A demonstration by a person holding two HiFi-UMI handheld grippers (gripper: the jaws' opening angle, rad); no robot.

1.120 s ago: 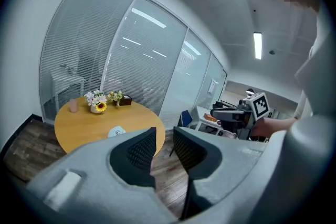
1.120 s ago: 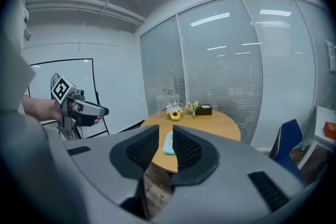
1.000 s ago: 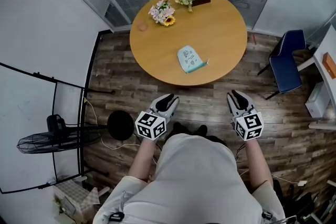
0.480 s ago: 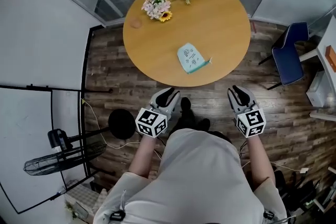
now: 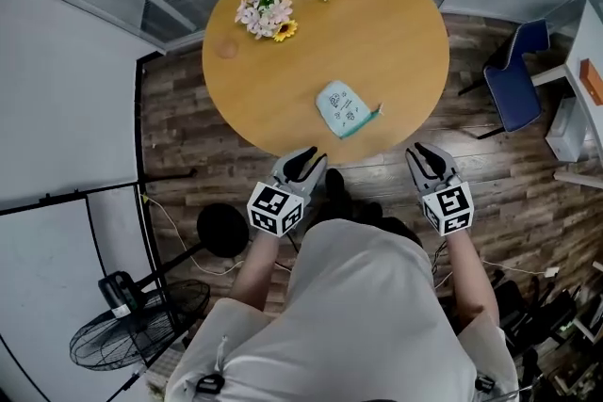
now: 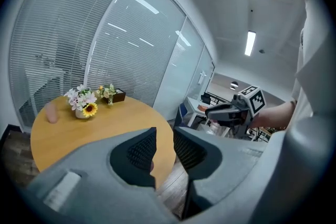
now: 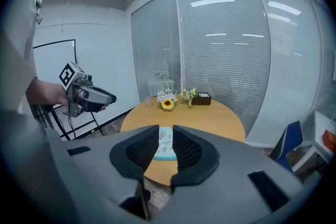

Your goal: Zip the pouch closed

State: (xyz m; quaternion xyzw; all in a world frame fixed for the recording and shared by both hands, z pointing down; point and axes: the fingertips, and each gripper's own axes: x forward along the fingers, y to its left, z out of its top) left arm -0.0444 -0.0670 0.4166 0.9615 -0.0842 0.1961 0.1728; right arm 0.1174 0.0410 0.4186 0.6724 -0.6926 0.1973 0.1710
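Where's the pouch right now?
Head view: the pouch lies flat on the round table near its front edge, ahead of the left gripper and right gripper.

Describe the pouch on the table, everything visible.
The pouch is a small, flat, pale mint piece that looks like soft fabric, with little dark printed figures on its upper face. One end is rounded, and a darker teal tab sticks out at its right corner. It lies askew on the round wooden table, near the edge closest to the person. Nothing touches it but the tabletop. Whether its zip is open cannot be told from here.
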